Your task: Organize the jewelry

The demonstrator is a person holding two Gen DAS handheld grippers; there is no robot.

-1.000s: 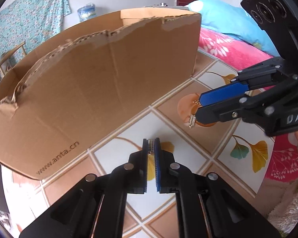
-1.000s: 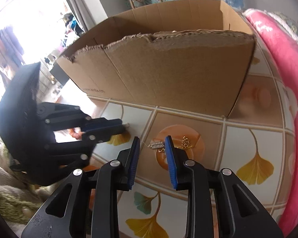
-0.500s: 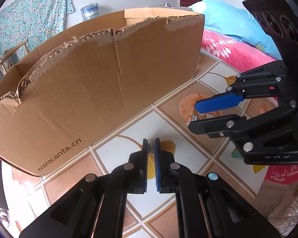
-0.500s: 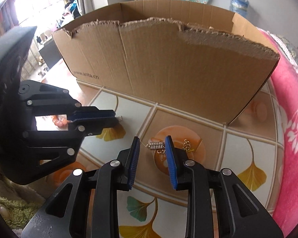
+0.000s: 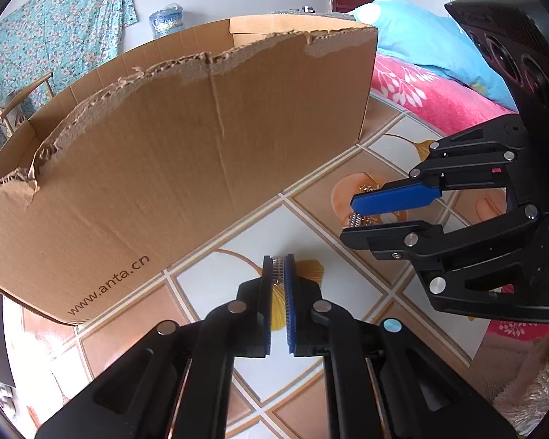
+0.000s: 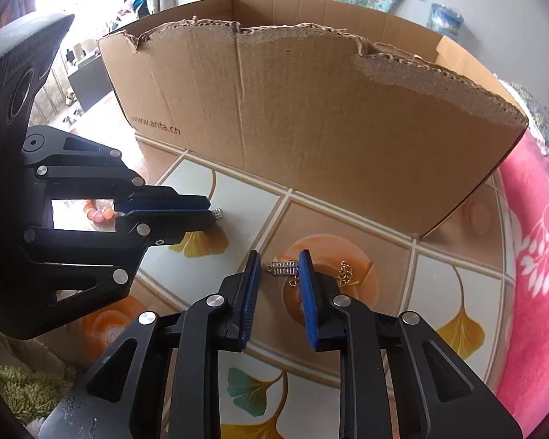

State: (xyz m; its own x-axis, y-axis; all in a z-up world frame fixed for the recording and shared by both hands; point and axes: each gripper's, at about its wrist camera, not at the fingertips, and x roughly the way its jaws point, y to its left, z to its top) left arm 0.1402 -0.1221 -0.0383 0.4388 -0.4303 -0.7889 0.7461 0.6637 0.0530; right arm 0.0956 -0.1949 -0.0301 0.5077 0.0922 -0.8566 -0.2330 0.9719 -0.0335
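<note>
Gingko-patterned bench (image 6: 457, 292) fronts a torn cardboard box (image 6: 311, 128), probably where the jewelry goes. Left tool (image 5: 278, 265), bottom centre of its own view, is clenched on a small silver beaded piece (image 5: 277, 267), held clear of the cloth. Right tool (image 6: 278, 274) has just been closing; its jaws straddle a silver charm (image 6: 283, 267) without pressing yet. Gold chain (image 6: 344, 272) lies just right of it, on the orange disc.
</note>
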